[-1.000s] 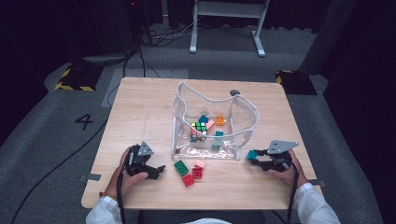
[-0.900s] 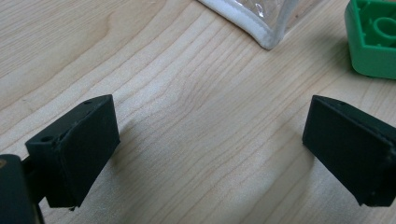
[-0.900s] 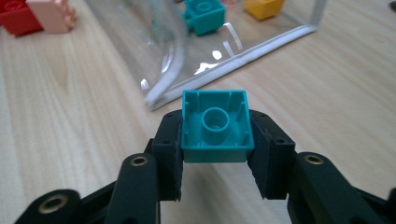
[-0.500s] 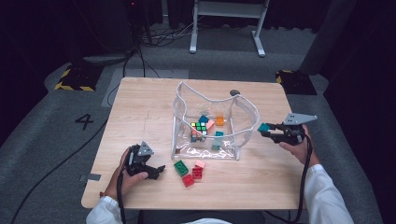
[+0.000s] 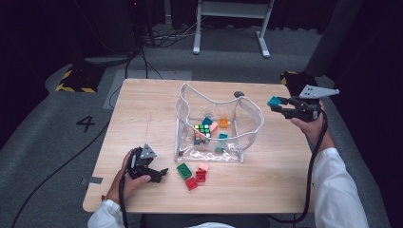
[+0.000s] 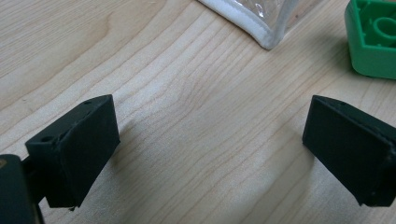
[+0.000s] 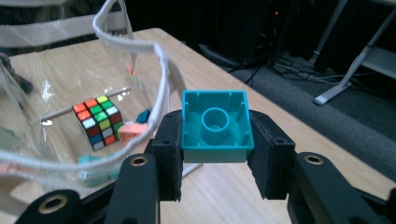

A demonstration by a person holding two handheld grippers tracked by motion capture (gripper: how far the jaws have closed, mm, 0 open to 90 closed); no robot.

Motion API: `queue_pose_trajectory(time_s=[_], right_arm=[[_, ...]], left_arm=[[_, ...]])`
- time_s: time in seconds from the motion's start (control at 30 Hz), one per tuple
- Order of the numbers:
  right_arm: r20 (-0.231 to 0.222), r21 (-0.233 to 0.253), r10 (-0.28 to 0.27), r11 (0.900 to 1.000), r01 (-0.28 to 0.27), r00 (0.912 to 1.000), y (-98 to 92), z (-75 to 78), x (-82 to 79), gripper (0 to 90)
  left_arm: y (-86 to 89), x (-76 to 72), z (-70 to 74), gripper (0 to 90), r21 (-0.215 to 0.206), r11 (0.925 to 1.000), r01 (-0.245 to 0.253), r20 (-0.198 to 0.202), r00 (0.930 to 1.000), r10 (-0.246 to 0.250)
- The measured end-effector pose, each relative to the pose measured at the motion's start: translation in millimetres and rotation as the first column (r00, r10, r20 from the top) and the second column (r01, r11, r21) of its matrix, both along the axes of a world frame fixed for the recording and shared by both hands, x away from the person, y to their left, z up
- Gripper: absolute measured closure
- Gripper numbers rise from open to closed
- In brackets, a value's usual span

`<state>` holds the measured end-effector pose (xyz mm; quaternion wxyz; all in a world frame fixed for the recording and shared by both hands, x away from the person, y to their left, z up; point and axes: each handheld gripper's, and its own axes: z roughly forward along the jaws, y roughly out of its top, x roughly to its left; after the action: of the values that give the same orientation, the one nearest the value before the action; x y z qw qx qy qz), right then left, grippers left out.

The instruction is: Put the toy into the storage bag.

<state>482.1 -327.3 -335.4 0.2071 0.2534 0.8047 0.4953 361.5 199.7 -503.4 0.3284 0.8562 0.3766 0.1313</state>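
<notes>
On the worktop (image 5: 142,109), label by label:

Right gripper (image 5: 280,107): raised above the worktop's right side, just beside the right rim of the clear bag; its fingers are clamped on the teal block.

Teal block (image 7: 215,125): held from both sides, its hollow underside facing the right gripper view's camera.

Clear bag (image 5: 248,124): standing open at the middle of the worktop, white-edged; inside lie a puzzle cube (image 7: 99,121) and several small blocks in teal, pink and orange.

Left gripper (image 5: 158,174): low at the near left of the worktop, its fingers wide apart over bare wood, holding nothing.

Green block (image 5: 184,170): just right of the left gripper, in front of the bag.

Red and pink blocks (image 5: 198,175): clustered beside the green block.
</notes>
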Motion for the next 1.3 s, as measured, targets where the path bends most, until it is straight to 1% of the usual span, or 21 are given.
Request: queue_pose_trajectory(time_s=[0.03,0.1,0.17,0.23,0.27,0.33,0.37,0.4,0.47,0.63,0.7,0.77,0.8,0.83,0.9,0.93,1.0,1.07,1.13,1.23,1.3], right_arm=[[0.017,0.009,0.002,1.000,-0.002,0.9999,0.2,4.7,1.3,59.4],[0.019,0.019,0.000,1.000,-0.001,0.9998,0.9,10.2,2.0,59.4],[0.031,0.010,-0.008,1.000,0.008,0.9995,2.0,15.1,3.0,59.4],[0.031,0.012,-0.007,1.000,0.007,0.9995,2.2,18.7,3.5,59.4],[0.038,0.019,-0.001,1.000,0.001,0.9993,3.0,20.1,4.0,59.4],[0.033,0.019,-0.003,1.000,0.002,0.9994,4.9,23.6,3.1,59.4],[0.033,0.018,0.003,1.000,-0.004,0.9994,6.7,26.1,2.5,59.4],[0.043,0.019,0.011,1.000,-0.011,0.9990,7.7,27.7,2.7,59.4],[0.044,0.024,0.024,0.999,-0.025,0.9988,11.5,31.5,2.0,59.3],[0.041,0.018,0.066,0.998,-0.067,0.9970,25.9,38.6,0.5,59.4],[0.046,0.009,0.086,0.996,-0.087,0.9952,33.9,41.1,-0.5,59.4],[0.049,0.013,0.107,0.994,-0.107,0.9931,40.7,42.3,-1.1,59.4],[0.043,0.016,0.118,0.993,-0.119,0.9921,45.6,42.6,-1.7,59.4],[0.046,0.005,0.134,0.991,-0.134,0.9900,51.6,42.9,-1.6,59.4],[0.030,-0.001,0.145,0.989,-0.145,0.9889,60.3,42.7,-2.9,59.4],[0.050,-0.009,0.171,0.985,-0.171,0.9839,65.3,42.2,-1.5,59.4],[0.046,-0.020,0.200,0.980,-0.200,0.9786,75.0,41.2,-2.1,59.4],[0.046,-0.044,0.223,0.974,-0.221,0.9737,85.2,39.9,-2.5,59.4],[0.037,-0.072,0.245,0.968,-0.242,0.9689,95.2,38.4,-3.2,59.4],[0.019,-0.087,0.284,0.956,-0.281,0.9587,108.3,35.9,-3.4,59.4],[0.007,-0.108,0.304,0.947,-0.301,0.9528,117.1,34.2,-3.3,59.4]], left_arm=[[0.1,0.0,0.0,3.9,0.001,1.0000,0.001,0.000,1.0000,-0.001],[0.0,0.0,0.0,3.9,0.000,1.0000,0.000,0.000,1.0000,0.000],[0.0,0.0,0.0,3.9,0.000,1.0000,0.000,0.000,1.0000,0.000],[0.1,0.1,0.1,3.9,0.002,1.0000,0.001,0.000,1.0000,-0.001],[0.1,0.0,0.1,3.9,0.001,1.0000,0.001,0.000,1.0000,-0.001],[0.0,0.0,-0.1,3.9,0.000,1.0000,-0.001,0.001,1.0000,0.001],[0.0,0.0,0.0,3.9,0.000,1.0000,0.000,0.000,1.0000,0.000],[0.0,0.0,0.0,3.9,0.000,1.0000,0.000,0.000,1.0000,0.000],[0.0,0.0,0.0,3.9,-0.001,1.0000,-0.001,0.000,1.0000,0.001],[0.0,0.0,-0.1,3.9,0.001,1.0000,0.000,0.001,1.0000,0.000],[0.0,0.0,-0.1,3.9,0.001,1.0000,0.000,0.001,1.0000,0.000],[0.1,0.1,-0.1,3.9,0.002,1.0000,0.000,0.002,1.0000,0.000],[0.0,0.0,0.0,3.9,0.000,1.0000,0.000,0.000,1.0000,0.000],[0.0,0.0,0.0,3.9,0.000,1.0000,0.000,0.000,1.0000,0.000],[0.1,0.1,0.0,3.9,0.002,1.0000,0.001,0.000,1.0000,-0.001],[0.1,0.1,0.1,3.9,0.002,1.0000,0.001,0.000,1.0000,-0.001],[0.1,0.1,0.1,3.9,0.002,1.0000,0.001,0.000,1.0000,-0.001],[-0.1,0.1,-0.1,3.9,0.001,1.0000,0.000,0.002,1.0000,0.000],[0.0,0.0,0.0,3.9,0.000,1.0000,-0.001,0.000,1.0000,0.001],[0.1,0.0,0.1,3.9,0.002,1.0000,0.001,0.000,1.0000,-0.001],[0.0,0.0,0.0,3.9,0.002,1.0000,0.000,0.001,1.0000,0.000]])
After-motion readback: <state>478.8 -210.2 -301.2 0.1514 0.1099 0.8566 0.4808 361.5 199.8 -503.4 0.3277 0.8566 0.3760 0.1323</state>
